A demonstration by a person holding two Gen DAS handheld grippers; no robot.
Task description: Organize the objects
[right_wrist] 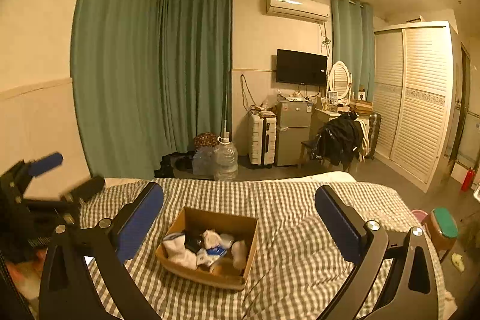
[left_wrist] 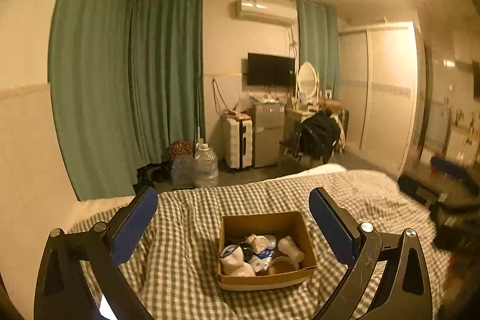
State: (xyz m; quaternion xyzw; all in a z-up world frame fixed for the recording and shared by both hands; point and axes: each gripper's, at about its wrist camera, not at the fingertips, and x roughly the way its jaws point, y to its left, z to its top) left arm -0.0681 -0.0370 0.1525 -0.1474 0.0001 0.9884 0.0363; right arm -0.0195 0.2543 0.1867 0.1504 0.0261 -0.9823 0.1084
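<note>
An open cardboard box (left_wrist: 295, 219) sits on the checked bed cover (left_wrist: 186, 233). It holds white socks (left_wrist: 237, 263), a white cup (left_wrist: 290, 248), a roll of tape and several small packets. My left gripper (left_wrist: 233, 225) is open and empty, raised above the bed with the box between its blue pads. In the right wrist view the same box (right_wrist: 223, 222) lies ahead and slightly left of my right gripper (right_wrist: 239, 222), which is open and empty. The left gripper (right_wrist: 45, 194) shows blurred at that view's left edge.
The bed (right_wrist: 300, 200) fills the foreground. Beyond it stand water jugs (right_wrist: 225, 159), a white suitcase (right_wrist: 262, 138), a small fridge (right_wrist: 292, 131), a chair with a black jacket (right_wrist: 339, 140) and a white wardrobe (right_wrist: 417, 98). A green-topped stool (right_wrist: 444, 227) stands right of the bed.
</note>
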